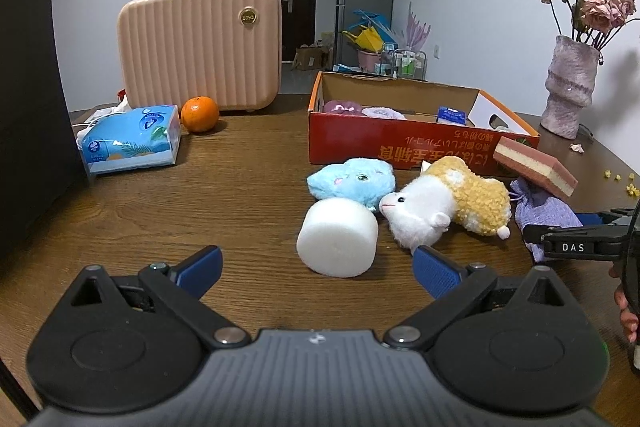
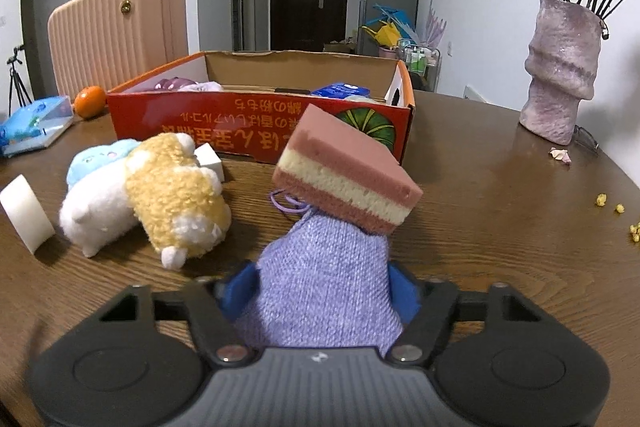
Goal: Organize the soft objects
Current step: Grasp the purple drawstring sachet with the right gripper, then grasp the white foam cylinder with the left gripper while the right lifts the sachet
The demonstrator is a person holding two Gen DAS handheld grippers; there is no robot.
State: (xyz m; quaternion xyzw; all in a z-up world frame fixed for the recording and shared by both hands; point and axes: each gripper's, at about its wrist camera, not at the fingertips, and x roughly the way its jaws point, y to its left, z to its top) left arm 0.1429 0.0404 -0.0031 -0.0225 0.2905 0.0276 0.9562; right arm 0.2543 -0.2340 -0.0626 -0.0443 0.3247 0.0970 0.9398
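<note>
Pinching a lilac knit pouch [image 2: 324, 291] between its blue pads, the right gripper [image 2: 320, 293] has its jaws drawn in against the fabric on both sides; the pouch runs lengthwise straight ahead from the jaws, its cinched neck and purple cord at the far end on the wood-grain table [image 2: 500, 227]. Resting on that neck is a layered sponge [image 2: 348, 179], a pink-cream-pink slab, tilted with one corner raised toward the red cardboard box [image 2: 256, 131] beyond. Left of the jaws lies a curly yellow and white plush [image 2: 160, 195], with a blue plush [image 2: 96, 157] behind it. The left gripper [image 1: 316, 269] stands wide, holding nothing; just ahead of it, toward its right finger, sits a white foam cylinder [image 1: 338, 237] lying on its side, flat end facing the camera.
</note>
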